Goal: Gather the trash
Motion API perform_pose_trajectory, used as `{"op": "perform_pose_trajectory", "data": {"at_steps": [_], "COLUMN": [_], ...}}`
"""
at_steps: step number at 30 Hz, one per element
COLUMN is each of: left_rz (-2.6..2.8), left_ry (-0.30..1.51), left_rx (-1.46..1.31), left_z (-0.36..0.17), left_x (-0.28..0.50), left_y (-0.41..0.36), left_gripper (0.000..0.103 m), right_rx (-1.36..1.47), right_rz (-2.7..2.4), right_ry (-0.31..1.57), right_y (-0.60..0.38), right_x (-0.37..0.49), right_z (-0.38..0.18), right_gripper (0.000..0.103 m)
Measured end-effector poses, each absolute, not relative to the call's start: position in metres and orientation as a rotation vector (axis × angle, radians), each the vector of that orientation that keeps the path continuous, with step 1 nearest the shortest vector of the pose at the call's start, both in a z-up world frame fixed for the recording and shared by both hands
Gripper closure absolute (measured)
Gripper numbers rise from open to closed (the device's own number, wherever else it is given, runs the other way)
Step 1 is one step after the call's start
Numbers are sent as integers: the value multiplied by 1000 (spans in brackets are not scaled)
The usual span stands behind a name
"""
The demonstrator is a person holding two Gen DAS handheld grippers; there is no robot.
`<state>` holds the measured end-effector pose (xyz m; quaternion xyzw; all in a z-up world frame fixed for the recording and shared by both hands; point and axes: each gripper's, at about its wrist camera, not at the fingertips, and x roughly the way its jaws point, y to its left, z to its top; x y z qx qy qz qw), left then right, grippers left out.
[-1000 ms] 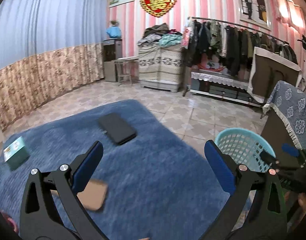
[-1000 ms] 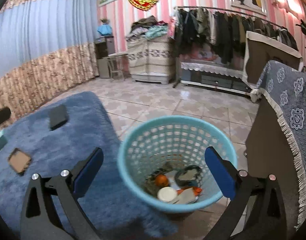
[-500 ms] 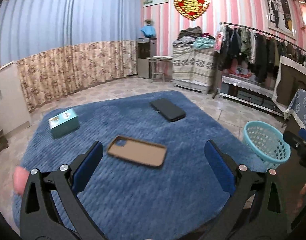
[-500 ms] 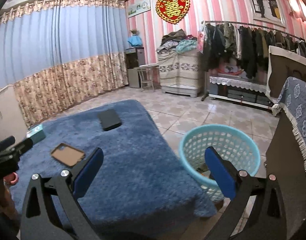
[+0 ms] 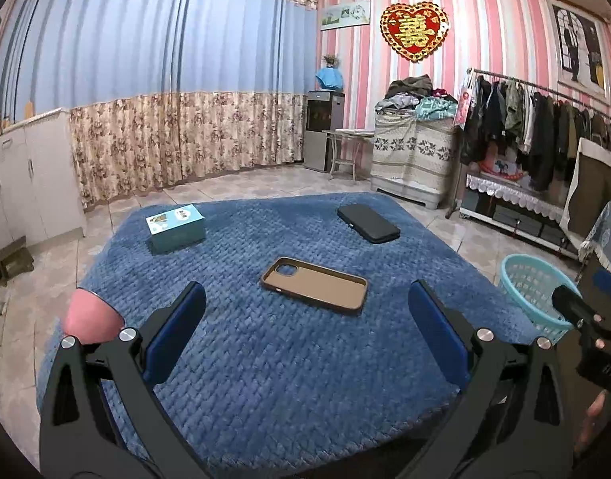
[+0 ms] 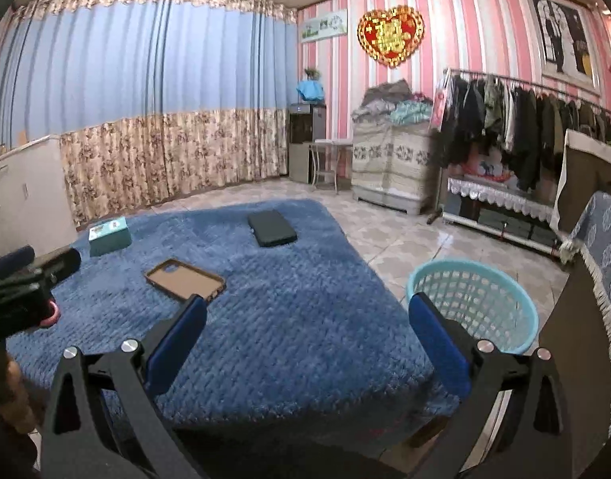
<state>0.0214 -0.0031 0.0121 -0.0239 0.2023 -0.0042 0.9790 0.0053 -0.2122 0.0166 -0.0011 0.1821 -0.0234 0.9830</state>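
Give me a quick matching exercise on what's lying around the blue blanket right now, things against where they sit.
Things:
1. teal box
2. black case
3. brown phone case
4. basket

Places:
A. on the floor beside the blanket
B. far left of the blanket
C. middle of the blanket, open side up
D. far right of the blanket

Pairs: 1-B, 2-D, 3-C, 4-A

Left hand-held gripper (image 5: 305,319): black triangulated frame with cut-outs, blue pads on inner finger faces, two silver screws per finger. Right hand-held gripper (image 6: 307,329): identical build, same blue pads, same screws.
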Motion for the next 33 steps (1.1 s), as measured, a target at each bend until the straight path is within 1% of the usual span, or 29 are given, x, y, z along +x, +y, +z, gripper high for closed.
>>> {"op": "perform_pose_trajectory", "data": {"at_steps": [9, 33], "left_rz": [-36, -15], "left_ry": [370, 404], "left_rx": [-42, -41], "left_z": [25, 15], "left_x": [6, 13], "left_y": [-9, -7], "left_gripper": [5, 5], "right_rx": [-9, -15], "right_rz": [-60, -39], "right_ry": [341, 352], "right_y": [-212, -209], "right_x": [-2, 0], "right_z": [34, 31], "right_gripper": [4, 4]}}
